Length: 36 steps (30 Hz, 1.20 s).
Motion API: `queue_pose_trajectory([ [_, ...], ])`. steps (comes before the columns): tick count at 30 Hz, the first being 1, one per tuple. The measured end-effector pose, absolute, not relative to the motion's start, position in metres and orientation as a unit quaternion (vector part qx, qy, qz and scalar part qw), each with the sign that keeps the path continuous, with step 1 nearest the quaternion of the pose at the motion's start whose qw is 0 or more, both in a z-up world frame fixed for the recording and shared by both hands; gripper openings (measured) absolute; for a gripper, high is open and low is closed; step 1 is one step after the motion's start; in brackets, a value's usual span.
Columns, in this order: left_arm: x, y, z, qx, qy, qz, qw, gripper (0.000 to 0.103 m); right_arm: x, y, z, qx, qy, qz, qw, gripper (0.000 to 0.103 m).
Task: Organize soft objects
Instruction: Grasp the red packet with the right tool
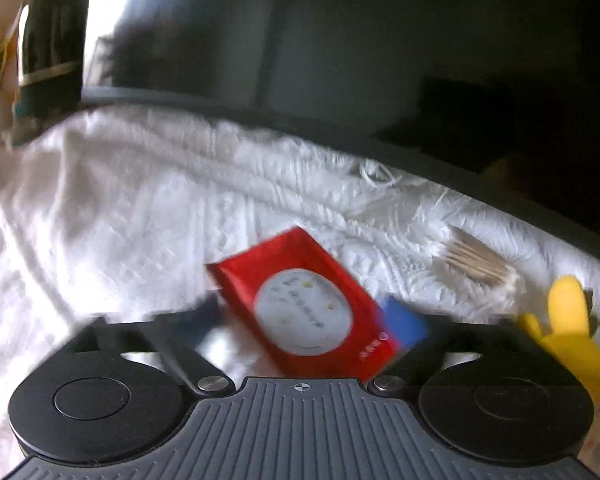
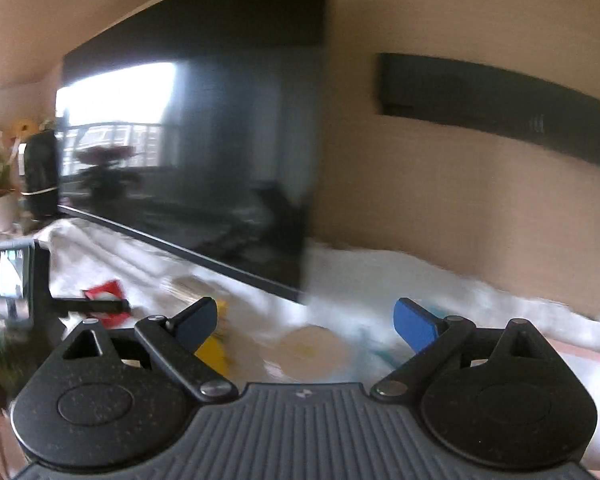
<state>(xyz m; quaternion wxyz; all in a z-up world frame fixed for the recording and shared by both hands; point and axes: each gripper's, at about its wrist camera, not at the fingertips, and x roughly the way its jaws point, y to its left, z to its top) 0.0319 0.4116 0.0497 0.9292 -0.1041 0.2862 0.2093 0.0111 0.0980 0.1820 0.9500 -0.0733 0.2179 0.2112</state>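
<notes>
Dominating both views, the dark television screen [image 2: 204, 152] stands at the back of the surface, above the white textured cloth [image 1: 120, 208] that covers it. Your left gripper [image 1: 304, 316] is clamped on the red packet [image 1: 304, 304], which sits tilted between the blue pads [image 1: 404, 324], one pad at each long side; motion blur softens the edges, so the contact on the near-left side is less clear. Your right gripper [image 2: 306, 322] hangs above the cloth with its fingers spread wide and nothing between them. Below it lies a round pale item [image 2: 312, 350], too blurred to identify. A yellow clip [image 1: 568, 328] rests on the cloth at the right of the left wrist view. Just behind it lies a bundle of cotton swabs [image 1: 476, 264].
</notes>
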Motion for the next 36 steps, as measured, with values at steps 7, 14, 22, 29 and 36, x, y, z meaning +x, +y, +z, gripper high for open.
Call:
queue_pose_trajectory([
  [7,-0.007,0.434,0.063,-0.072,0.261,0.163,0.949,0.024,0.063,0.198,0.154,-0.005,0.308,0.252,0.917,0.095],
  [14,-0.027,0.468,0.058,-0.167,0.252,0.137,0.943,0.024,0.126,0.279,0.111,0.023,0.387,0.233,0.892,0.095],
  [22,-0.059,0.522,0.047,-0.31,0.211,0.148,0.915,0.024,0.074,0.329,0.086,-0.128,0.309,0.407,0.85,0.095],
  [29,-0.062,0.536,0.052,-0.323,0.205,0.162,0.91,0.024,0.06,0.38,0.056,-0.198,0.307,0.438,0.822,0.086],
  [36,-0.068,0.533,0.075,-0.304,0.185,0.163,0.92,0.024,0.041,0.376,0.065,-0.23,0.269,0.442,0.824,0.048],
])
